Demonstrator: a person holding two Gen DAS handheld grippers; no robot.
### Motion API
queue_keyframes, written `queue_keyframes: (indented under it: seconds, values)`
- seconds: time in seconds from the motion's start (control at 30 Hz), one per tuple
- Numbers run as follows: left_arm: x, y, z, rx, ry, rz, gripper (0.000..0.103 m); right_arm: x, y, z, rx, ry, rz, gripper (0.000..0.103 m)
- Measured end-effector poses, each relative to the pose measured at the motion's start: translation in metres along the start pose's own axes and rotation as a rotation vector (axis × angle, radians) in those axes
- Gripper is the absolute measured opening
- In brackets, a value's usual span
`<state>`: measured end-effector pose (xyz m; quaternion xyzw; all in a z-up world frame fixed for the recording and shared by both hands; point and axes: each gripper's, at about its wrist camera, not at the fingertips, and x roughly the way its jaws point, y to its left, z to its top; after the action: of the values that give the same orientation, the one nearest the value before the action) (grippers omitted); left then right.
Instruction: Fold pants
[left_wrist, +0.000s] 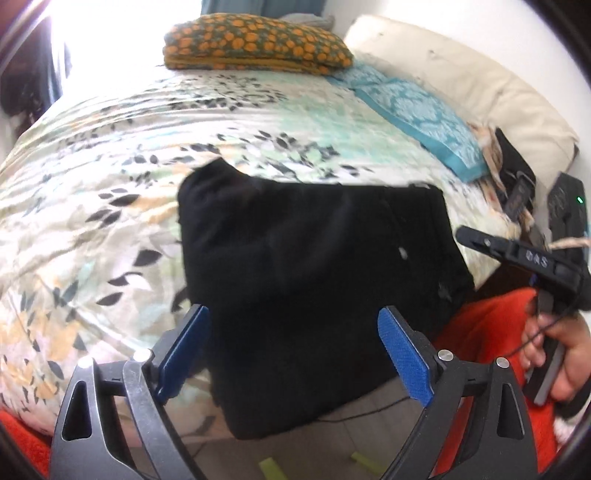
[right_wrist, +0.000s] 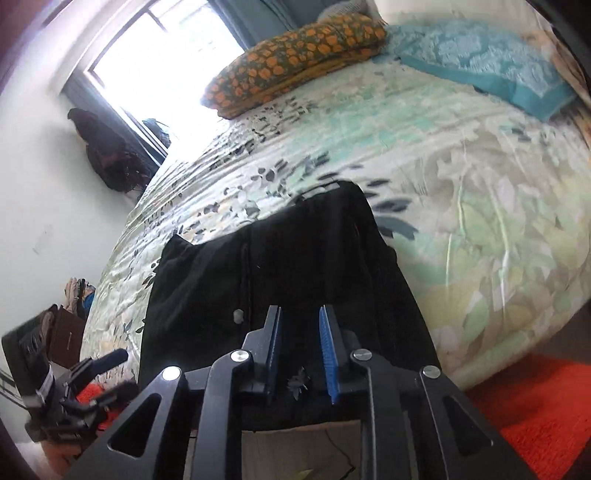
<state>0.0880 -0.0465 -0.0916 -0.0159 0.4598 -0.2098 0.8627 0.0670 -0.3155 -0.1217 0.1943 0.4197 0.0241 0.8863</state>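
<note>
We list the black pants (left_wrist: 314, 280) first: a folded dark bundle lying on the bed (left_wrist: 110, 206) at its near edge, part of it hanging over toward the floor.

Left claw (left_wrist: 295, 354): spread wide, released, blue pads (left_wrist: 404, 362) either side of the pants' near hanging part, gripping nothing that we can see.

Right claw (right_wrist: 300, 350): jaws narrowed to a slim gap, directly over the pants' near edge; dark cloth shows behind the gap, but we cannot tell whether the pads pinch it.

Beyond the pants, at the bed's far end: an orange-spotted pillow (left_wrist: 255, 44) and, beside it, a teal patterned cloth (left_wrist: 417, 110).

No containers in plain sight.

Left wrist view only: the hand (left_wrist: 557, 354) holding the right claw's handle, to the right of the pants, and a red rug (left_wrist: 487, 332) beneath it.

Right wrist view only: a bright window (right_wrist: 159, 62) beyond the bed, a dark bag (right_wrist: 107, 151) hung on the wall, and the left claw low at the left of the pants.
</note>
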Motion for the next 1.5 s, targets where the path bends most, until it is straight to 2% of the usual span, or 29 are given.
queue_keyframes:
  seconds: [0.07, 0.13, 0.2, 0.23, 0.27, 0.3, 0.37, 0.4, 0.43, 0.5, 0.57, 0.67, 0.73, 0.8, 0.87, 0.97, 1.03, 1.07, 1.13, 1.17, 1.23, 1.27, 1.37, 1.5]
  values:
    - [0.01, 0.001, 0.012, 0.0, 0.0, 0.032, 0.093, 0.001, 0.023, 0.013, -0.102, -0.026, -0.005, 0.027]
    - [0.034, -0.012, 0.012, 0.075, 0.039, 0.086, 0.093, 0.017, 0.04, 0.021, -0.19, -0.009, -0.033, 0.042]
    - [0.07, -0.027, 0.0, 0.196, 0.15, 0.174, 0.094, 0.051, 0.044, 0.021, -0.236, 0.066, -0.093, 0.044]
    - [0.078, -0.03, -0.008, 0.243, 0.16, 0.208, 0.095, 0.071, 0.037, 0.016, -0.252, 0.125, -0.159, 0.044]
    - [0.075, -0.031, -0.011, 0.251, 0.136, 0.216, 0.095, 0.086, 0.027, 0.01, -0.244, 0.169, -0.174, 0.044]
    - [0.069, -0.029, -0.008, 0.216, 0.135, 0.201, 0.093, 0.081, 0.017, 0.006, -0.221, 0.137, -0.142, 0.044]
    - [0.055, -0.019, 0.007, 0.084, 0.137, 0.102, 0.093, 0.068, 0.013, 0.007, -0.192, 0.116, -0.118, 0.043]
    - [0.048, -0.015, 0.018, 0.035, 0.11, 0.055, 0.093, 0.058, 0.015, 0.01, -0.19, 0.092, -0.117, 0.044]
    - [0.045, -0.015, 0.031, 0.024, 0.079, 0.045, 0.094, 0.047, 0.019, 0.012, -0.189, 0.05, -0.11, 0.045]
    - [0.054, -0.021, 0.052, 0.075, 0.049, 0.097, 0.096, 0.034, 0.026, 0.022, -0.193, -0.01, -0.096, 0.048]
    - [0.08, -0.02, 0.069, 0.11, 0.078, 0.151, 0.096, 0.036, 0.029, 0.034, -0.192, -0.019, -0.08, 0.052]
    - [0.134, 0.003, 0.08, 0.053, 0.221, 0.203, 0.097, 0.07, 0.028, 0.042, -0.233, 0.071, -0.131, 0.056]
    - [0.147, 0.02, 0.082, -0.003, 0.232, 0.167, 0.1, 0.094, 0.015, 0.03, -0.265, 0.135, -0.207, 0.059]
    - [0.139, 0.021, 0.086, -0.015, 0.21, 0.169, 0.099, 0.09, 0.009, 0.024, -0.261, 0.096, -0.18, 0.059]
    - [0.124, 0.017, 0.09, -0.012, 0.161, 0.18, 0.098, 0.083, 0.01, 0.026, -0.263, 0.098, -0.174, 0.061]
    - [0.106, 0.016, 0.101, -0.036, 0.076, 0.127, 0.098, 0.07, 0.008, 0.026, -0.231, 0.061, -0.151, 0.061]
    - [0.111, 0.02, 0.113, -0.048, 0.052, 0.163, 0.098, 0.056, 0.01, 0.028, -0.228, 0.016, -0.139, 0.061]
    - [0.117, 0.026, 0.116, -0.063, 0.063, 0.194, 0.098, 0.05, 0.011, 0.029, -0.236, -0.004, -0.141, 0.061]
    - [0.137, 0.047, 0.114, -0.148, 0.141, 0.245, 0.098, 0.05, 0.011, 0.027, -0.238, 0.012, -0.146, 0.07]
    - [0.142, 0.061, 0.11, -0.217, 0.175, 0.236, 0.091, 0.057, 0.006, 0.024, -0.221, 0.056, -0.16, 0.07]
    - [0.135, 0.08, 0.099, -0.349, 0.177, 0.172, 0.085, 0.073, -0.013, 0.017, -0.14, 0.151, -0.174, 0.073]
    - [0.126, 0.082, 0.095, -0.374, 0.16, 0.158, 0.085, 0.07, -0.021, 0.017, -0.087, 0.143, -0.151, 0.073]
    - [0.09, 0.064, 0.083, -0.276, 0.119, 0.122, 0.086, 0.049, -0.025, 0.025, -0.045, 0.072, -0.159, 0.073]
    - [0.045, 0.023, 0.053, -0.128, 0.103, 0.056, 0.096, 0.017, -0.008, 0.027, -0.053, -0.005, -0.14, 0.073]
